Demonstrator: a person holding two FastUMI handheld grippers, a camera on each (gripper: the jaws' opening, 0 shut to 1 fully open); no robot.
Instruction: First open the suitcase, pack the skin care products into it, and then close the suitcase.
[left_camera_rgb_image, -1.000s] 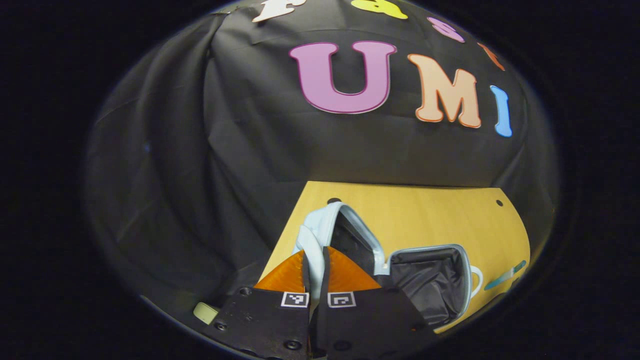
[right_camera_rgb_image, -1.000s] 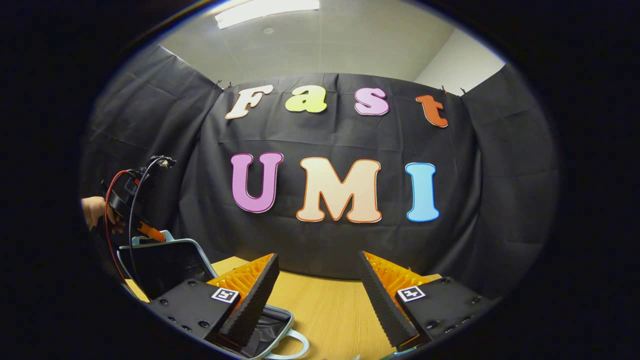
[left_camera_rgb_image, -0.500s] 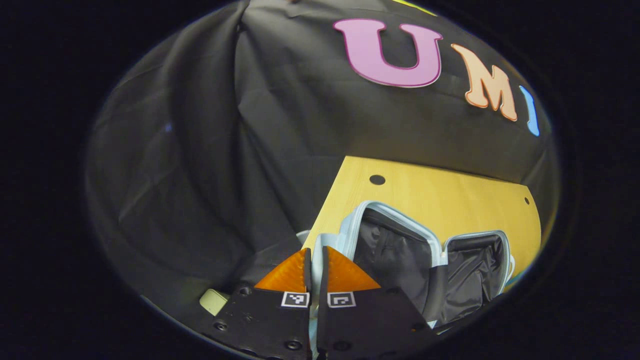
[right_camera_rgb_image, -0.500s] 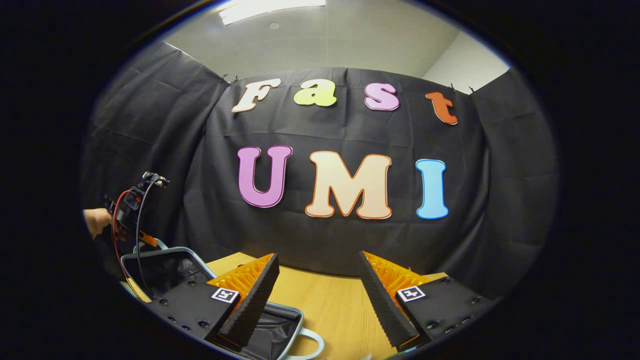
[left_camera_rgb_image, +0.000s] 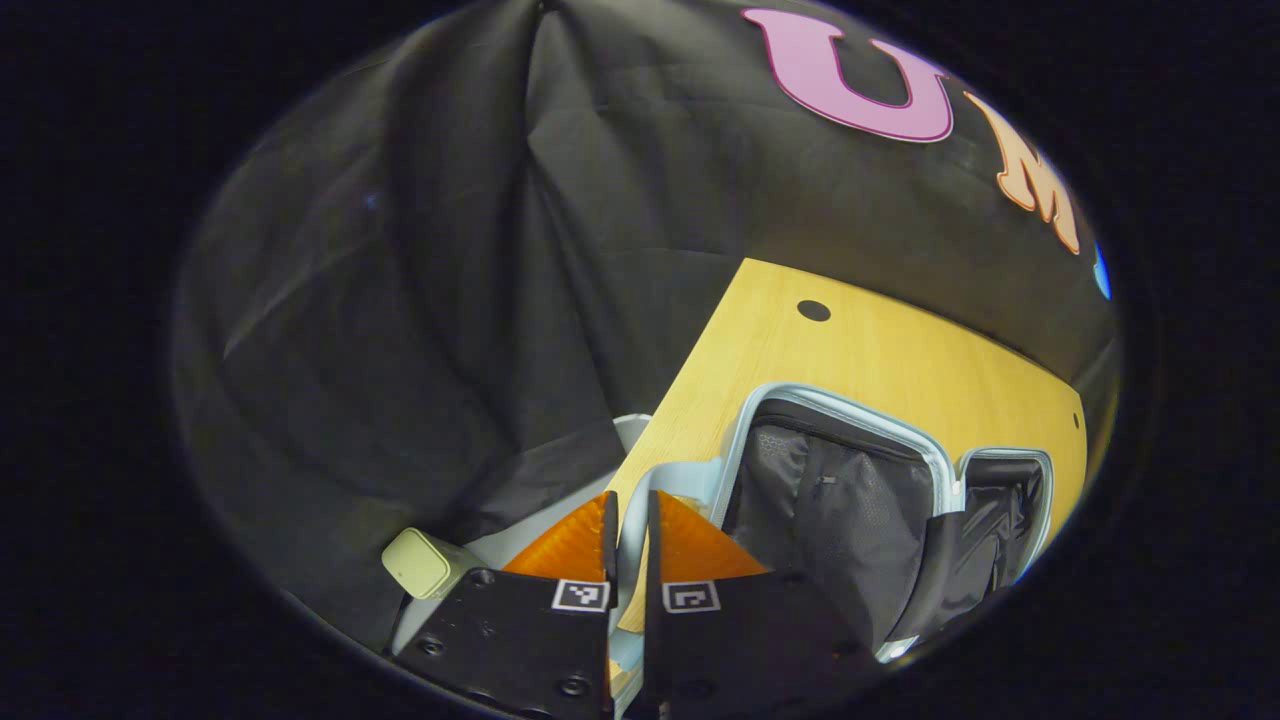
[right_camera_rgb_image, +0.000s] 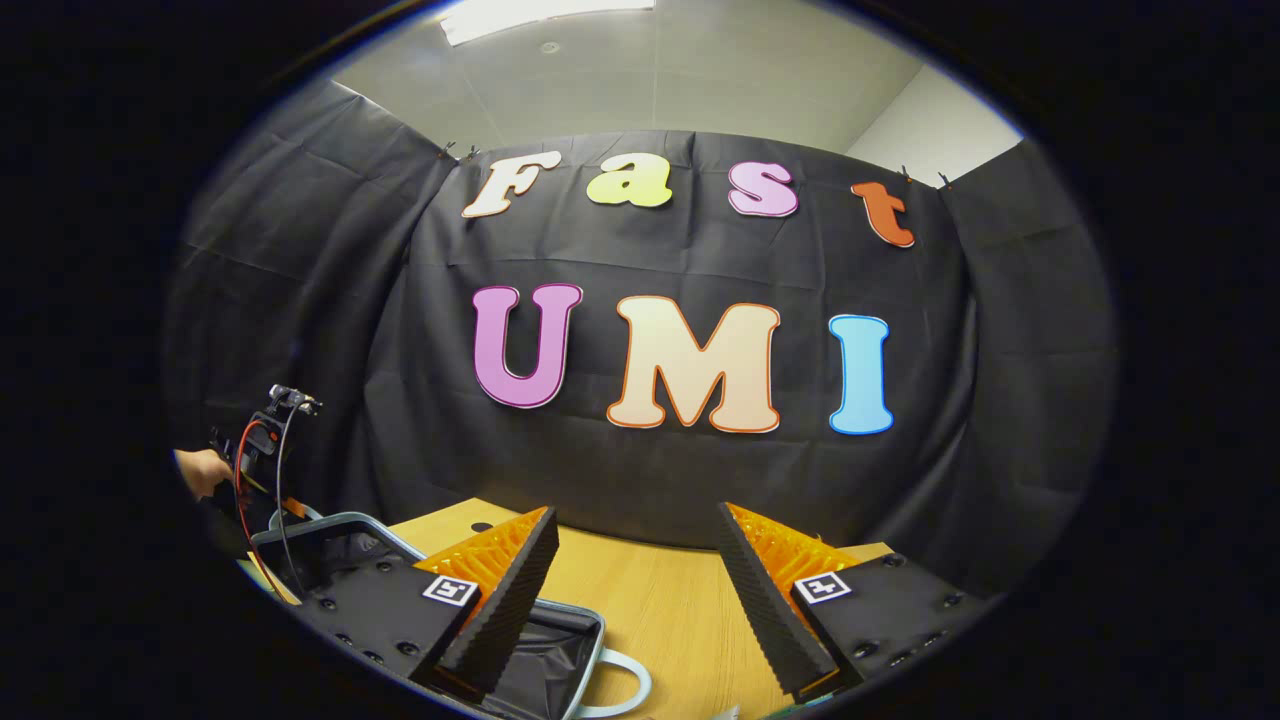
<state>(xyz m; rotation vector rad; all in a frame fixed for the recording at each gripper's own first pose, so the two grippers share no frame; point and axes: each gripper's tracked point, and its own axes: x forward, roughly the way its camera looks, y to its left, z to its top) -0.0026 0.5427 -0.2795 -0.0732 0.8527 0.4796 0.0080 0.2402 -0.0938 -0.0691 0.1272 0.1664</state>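
Observation:
A light-blue suitcase (left_camera_rgb_image: 850, 415) with black lining lies open on the wooden table (left_camera_rgb_image: 860, 345). My left gripper (left_camera_rgb_image: 628, 525) is shut on a light-blue strip at the lid's outer edge, near the table's left edge. The lid (left_camera_rgb_image: 830, 495) tilts far back and its mesh lining faces me. The other half (left_camera_rgb_image: 1000, 520) lies beyond it. In the right gripper view, my right gripper (right_camera_rgb_image: 635, 513) stands open above the table with nothing between its fingers. The suitcase (right_camera_rgb_image: 545, 660) sits at its lower left, and the left gripper (right_camera_rgb_image: 255, 455) and a hand (right_camera_rgb_image: 200, 470) hold the lid.
A pale green box (left_camera_rgb_image: 420, 562) lies below the table's left edge, beside the black cloth. The table has a round hole (left_camera_rgb_image: 813, 310) near its back corner. Bare tabletop (right_camera_rgb_image: 660, 600) stretches ahead of the right gripper.
The left gripper has swung the lid further back and down toward the table's left edge, so more lining shows. The right gripper has barely moved.

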